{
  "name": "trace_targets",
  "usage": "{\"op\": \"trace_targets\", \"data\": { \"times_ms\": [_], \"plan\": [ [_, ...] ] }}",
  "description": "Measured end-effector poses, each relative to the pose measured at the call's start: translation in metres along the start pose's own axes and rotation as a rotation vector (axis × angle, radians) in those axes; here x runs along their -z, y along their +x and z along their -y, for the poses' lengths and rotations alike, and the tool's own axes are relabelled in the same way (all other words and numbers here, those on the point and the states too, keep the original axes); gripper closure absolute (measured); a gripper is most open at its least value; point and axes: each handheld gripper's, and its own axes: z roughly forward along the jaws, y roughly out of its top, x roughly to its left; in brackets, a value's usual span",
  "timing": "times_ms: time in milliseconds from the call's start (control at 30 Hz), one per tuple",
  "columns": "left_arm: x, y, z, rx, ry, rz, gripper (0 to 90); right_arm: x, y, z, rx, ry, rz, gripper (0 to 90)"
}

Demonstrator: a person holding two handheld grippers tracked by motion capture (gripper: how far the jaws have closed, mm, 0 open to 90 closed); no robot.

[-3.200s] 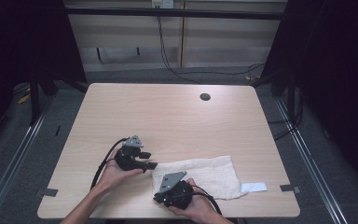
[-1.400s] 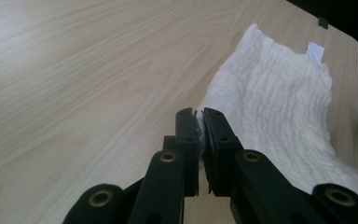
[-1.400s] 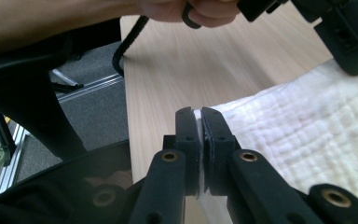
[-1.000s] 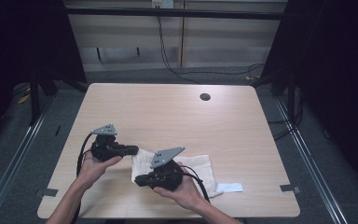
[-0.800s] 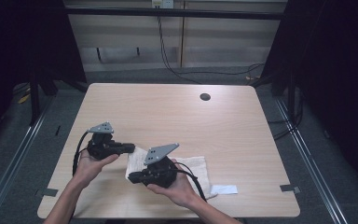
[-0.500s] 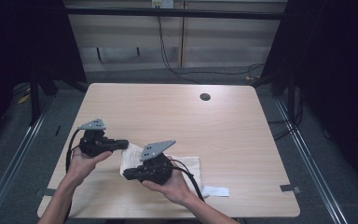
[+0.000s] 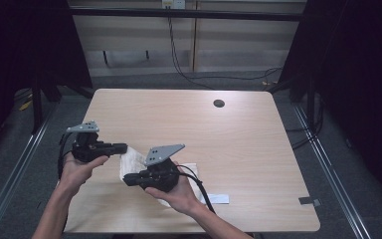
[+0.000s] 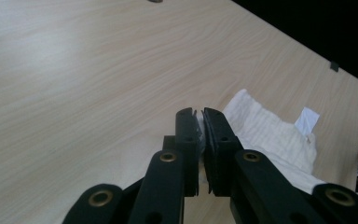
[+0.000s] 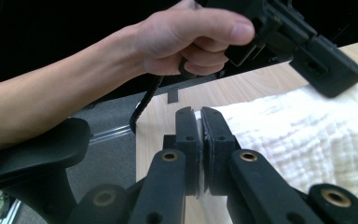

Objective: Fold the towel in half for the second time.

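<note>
- Pale wood-grain table [image 7: 238, 129] stands on grey carpet before a dim back wall with cables trailing down it; dark surroundings on both sides.
- Small round dark grommet [image 7: 219, 103] sits near the far edge of the table, well apart from the work.
- White cloth [image 7: 132, 160] lies at the near left part of the table, partly lifted — one edge rises between the two grippers while the rest trails under the right hand.
- Left gripper [image 7: 122, 147], held in the person's left hand [image 7: 79, 167], points toward the centre of the table; its jaws are clamped together on an edge of the cloth, seen as a thin white strip between the pads in the left gripper view [image 8: 199, 135].
- Right gripper [image 7: 128, 178], held in the right hand [image 7: 176, 191], points left; its jaws are likewise pinched tight on a cloth edge in the right gripper view [image 9: 198, 135].
- Grippers sit near each other, apart, the cloth spanning the gap.
- White label [image 7: 218, 199] lies flat on the table just beside the right forearm — in the left gripper view it appears at the cloth's far corner [image 8: 306, 120].
</note>
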Motion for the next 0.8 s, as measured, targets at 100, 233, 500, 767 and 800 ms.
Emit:
{"op": "trace_targets", "data": {
  "times_ms": [100, 233, 500, 767, 800],
  "plan": [
    [-0.009, -0.004, -0.002, -0.009, 0.011, 0.009, 85.3, 0.003, -0.001, 0.004, -0.006, -0.002, 0.002, 86.5],
    [-0.014, -0.008, -0.006, -0.012, 0.004, 0.030, 85.3, 0.010, 0.001, 0.004, 0.005, -0.008, 0.009, 86.6],
    [-0.028, -0.016, -0.013, -0.018, -0.002, 0.032, 85.4, 0.020, 0.001, 0.003, 0.019, -0.008, 0.025, 86.5],
    [-0.055, -0.023, -0.018, -0.025, 0.042, 0.051, 85.5, 0.035, -0.005, 0.013, -0.009, -0.015, 0.058, 86.5],
    [-0.058, -0.026, -0.019, -0.033, 0.043, 0.055, 85.5, 0.038, -0.005, 0.014, -0.009, -0.014, 0.061, 86.5]
  ]
}}
